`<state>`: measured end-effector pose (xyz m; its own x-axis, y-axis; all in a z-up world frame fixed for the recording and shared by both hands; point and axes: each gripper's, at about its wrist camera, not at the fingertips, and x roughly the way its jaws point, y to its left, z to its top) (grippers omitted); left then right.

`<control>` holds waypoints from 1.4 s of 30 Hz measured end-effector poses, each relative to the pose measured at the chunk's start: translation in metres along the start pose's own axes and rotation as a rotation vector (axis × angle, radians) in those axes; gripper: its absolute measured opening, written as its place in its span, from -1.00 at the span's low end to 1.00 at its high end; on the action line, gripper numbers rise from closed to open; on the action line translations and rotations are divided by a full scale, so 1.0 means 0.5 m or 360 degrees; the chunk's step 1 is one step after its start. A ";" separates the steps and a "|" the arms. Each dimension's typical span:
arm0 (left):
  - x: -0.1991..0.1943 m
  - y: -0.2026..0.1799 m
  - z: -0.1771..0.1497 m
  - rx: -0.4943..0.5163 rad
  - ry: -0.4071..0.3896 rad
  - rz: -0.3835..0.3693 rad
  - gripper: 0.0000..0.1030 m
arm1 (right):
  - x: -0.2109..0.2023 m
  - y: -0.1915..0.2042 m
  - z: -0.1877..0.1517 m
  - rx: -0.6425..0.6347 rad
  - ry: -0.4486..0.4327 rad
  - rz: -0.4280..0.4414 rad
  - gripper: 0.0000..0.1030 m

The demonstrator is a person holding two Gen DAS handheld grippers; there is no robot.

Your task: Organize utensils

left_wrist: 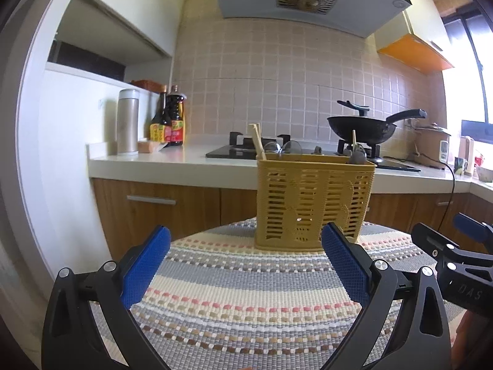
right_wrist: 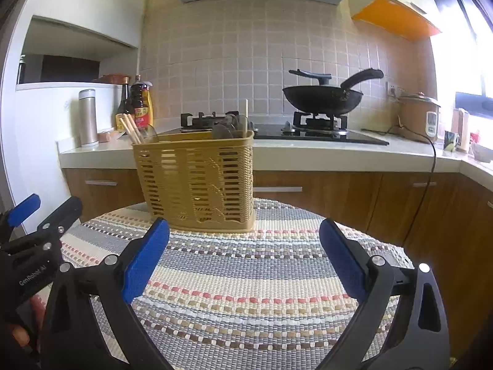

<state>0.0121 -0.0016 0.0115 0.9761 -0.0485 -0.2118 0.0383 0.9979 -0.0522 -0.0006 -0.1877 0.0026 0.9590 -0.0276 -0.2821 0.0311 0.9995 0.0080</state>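
A tan slotted utensil basket (left_wrist: 314, 203) stands upright at the far side of a round table with a striped woven mat (left_wrist: 246, 293). Wooden chopsticks (left_wrist: 257, 141) and several spoons (left_wrist: 289, 148) stick out of its top. The basket shows in the right wrist view (right_wrist: 197, 182) too, with chopsticks (right_wrist: 131, 131) at its left end and spoons (right_wrist: 229, 128) at its right. My left gripper (left_wrist: 246, 246) is open and empty, short of the basket. My right gripper (right_wrist: 245, 240) is open and empty, just in front of the basket. The right gripper also shows at the right edge of the left wrist view (left_wrist: 456, 246).
Behind the table runs a kitchen counter (left_wrist: 185, 160) with a gas hob and a black wok (left_wrist: 363, 129). A steel flask (left_wrist: 128, 121) and sauce bottles (left_wrist: 169, 120) stand at its left, a rice cooker (right_wrist: 420, 114) at its right. Wooden cabinets (left_wrist: 160, 203) sit below.
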 end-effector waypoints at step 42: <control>0.006 -0.006 -0.001 0.0057 0.0032 0.0011 0.85 | 0.028 -0.006 -0.005 0.0021 0.0106 -0.0045 0.85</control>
<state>0.0148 -0.0049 0.0108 0.9719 -0.0421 -0.2315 0.0395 0.9991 -0.0159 0.0118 -0.1910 -0.0038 0.9369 -0.0545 -0.3454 0.0624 0.9980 0.0118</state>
